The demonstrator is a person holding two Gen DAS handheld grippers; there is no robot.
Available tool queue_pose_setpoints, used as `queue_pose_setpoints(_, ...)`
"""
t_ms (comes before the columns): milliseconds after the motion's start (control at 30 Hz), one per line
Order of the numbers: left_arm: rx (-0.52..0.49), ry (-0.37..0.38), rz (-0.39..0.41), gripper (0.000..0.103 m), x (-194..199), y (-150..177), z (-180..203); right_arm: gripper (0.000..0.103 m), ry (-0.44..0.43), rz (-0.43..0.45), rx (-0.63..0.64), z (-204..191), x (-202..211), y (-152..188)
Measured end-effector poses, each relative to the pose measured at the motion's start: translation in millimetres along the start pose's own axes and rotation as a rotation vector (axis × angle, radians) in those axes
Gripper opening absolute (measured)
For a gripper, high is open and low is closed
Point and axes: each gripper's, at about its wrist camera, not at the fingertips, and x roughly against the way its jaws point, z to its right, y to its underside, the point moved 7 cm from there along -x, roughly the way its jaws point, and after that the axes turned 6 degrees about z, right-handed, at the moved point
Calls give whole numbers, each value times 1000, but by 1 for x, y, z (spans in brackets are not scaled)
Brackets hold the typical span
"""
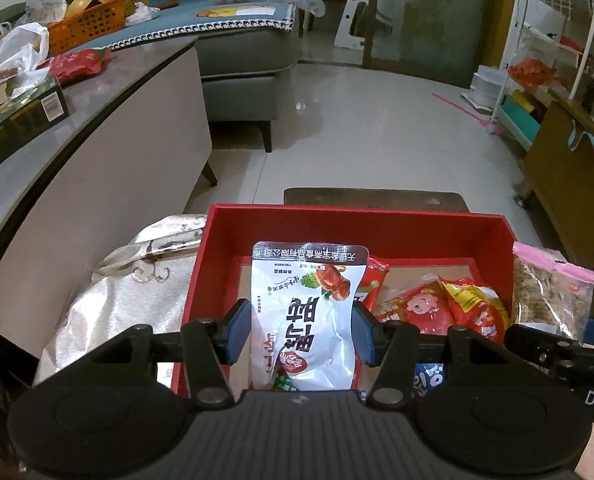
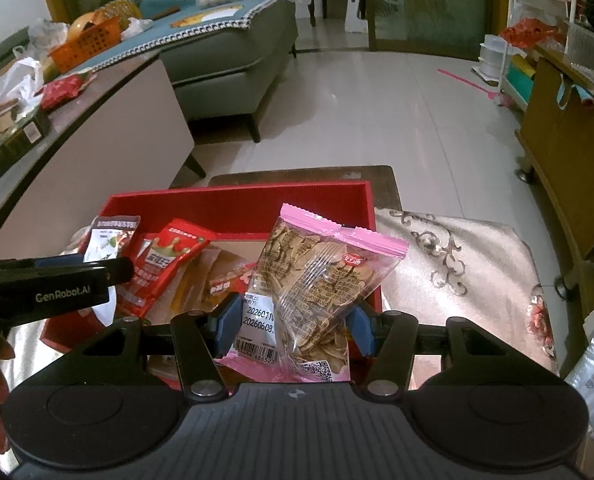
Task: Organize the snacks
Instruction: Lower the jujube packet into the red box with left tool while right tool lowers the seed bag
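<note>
Over a pale embroidered cloth [image 2: 457, 264] and glossy tiled floor [image 1: 377, 120], the left hand-held gripper [image 1: 302, 330] clamps a white pouch [image 1: 309, 312], the right hand-held gripper [image 2: 295, 326] a pink-edged seed packet [image 2: 321, 280], above the red box [image 1: 357, 224].

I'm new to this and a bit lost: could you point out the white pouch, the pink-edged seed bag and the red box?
white pouch [image 1: 309, 312]: left wrist view, its printed middle.
pink-edged seed bag [image 2: 321, 280]: right wrist view, its clear front.
red box [image 1: 353, 228]: left wrist view, its far inner wall.
</note>
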Motion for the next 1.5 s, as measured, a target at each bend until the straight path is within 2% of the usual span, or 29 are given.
queue_pose_setpoints(500,-36,-24,-11,48,-21,4,8,64,-4,-41,27,-2,-27,6)
queue_pose_setpoints(1200,-67,-38,-6,49,-27,9,16,65,-16,-53,26,-5,-48,14)
queue_pose_setpoints(1367,-79,-37,-9,50,-28,10,17,67,-9,-45,39,-6,-50,12)
queue_pose_setpoints(1467,-81,-35,-6,50,-25,9,17,70,-5,-43,37,-5,-49,11)
queue_pose_setpoints(1500,-80,-33,-10,50,-25,10,17,74,-5,-39,35,-4,-48,10)
